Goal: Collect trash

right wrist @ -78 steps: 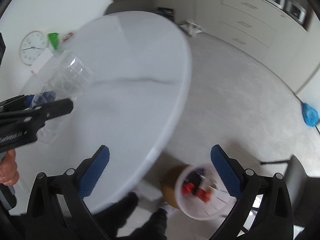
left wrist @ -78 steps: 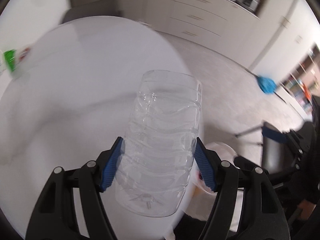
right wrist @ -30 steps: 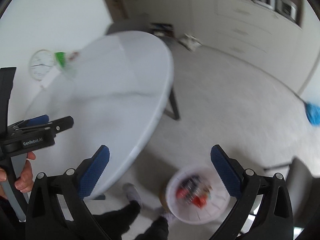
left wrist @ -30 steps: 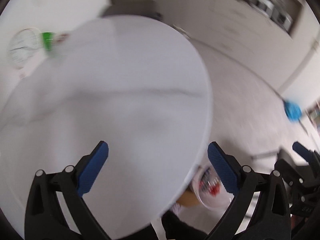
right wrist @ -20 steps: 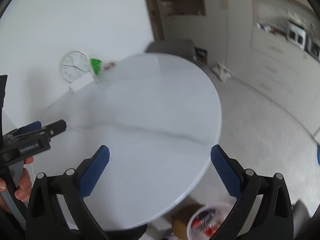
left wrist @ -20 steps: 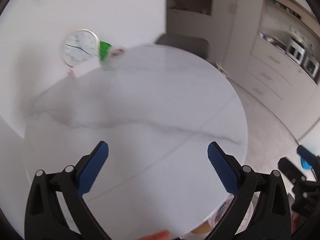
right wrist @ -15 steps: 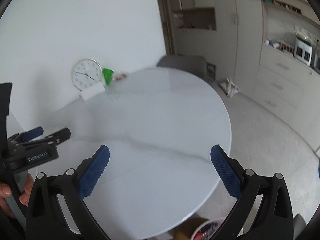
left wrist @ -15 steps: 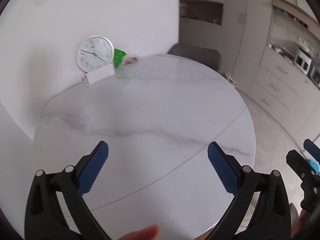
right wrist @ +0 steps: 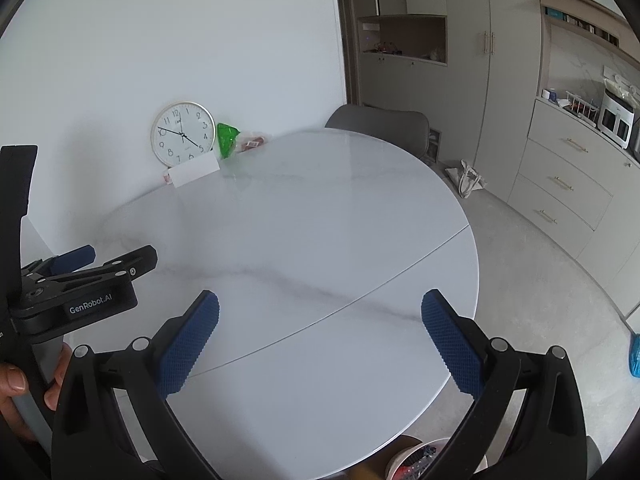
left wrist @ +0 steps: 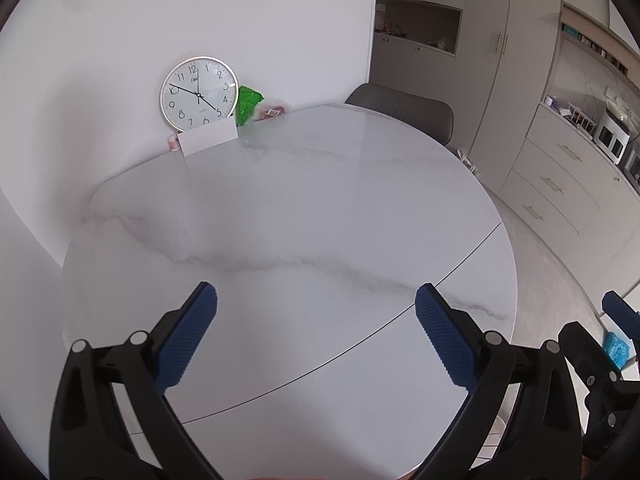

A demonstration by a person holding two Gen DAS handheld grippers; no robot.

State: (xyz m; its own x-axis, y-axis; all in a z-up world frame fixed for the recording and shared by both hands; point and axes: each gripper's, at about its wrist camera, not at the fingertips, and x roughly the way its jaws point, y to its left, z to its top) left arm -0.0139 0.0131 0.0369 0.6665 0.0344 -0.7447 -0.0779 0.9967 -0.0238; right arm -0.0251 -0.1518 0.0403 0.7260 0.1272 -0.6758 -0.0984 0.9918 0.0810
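Observation:
My left gripper (left wrist: 316,312) is open and empty above the near part of the round white marble table (left wrist: 320,208). My right gripper (right wrist: 320,320) is open and empty above the same table (right wrist: 300,232). A green wrapper (left wrist: 248,105) and a reddish packet (left wrist: 273,110) lie at the table's far edge by the wall; both also show in the right wrist view, the green wrapper (right wrist: 227,139) beside the packet (right wrist: 251,143). The rim of a white trash bin (right wrist: 416,460) with trash inside shows below the table's near right edge. The left gripper's body (right wrist: 80,284) shows at the left of the right wrist view.
A wall clock (left wrist: 199,91) leans on the wall behind a white card (left wrist: 208,142). A grey chair (left wrist: 404,110) stands behind the table. Cabinets and drawers (right wrist: 568,184) line the right wall. A blue object (right wrist: 635,356) lies on the floor at right.
The left gripper held a clear plastic bottle 2.6 s ago and is now open and empty. Both views have swung up from the bin and floor to the table and wall.

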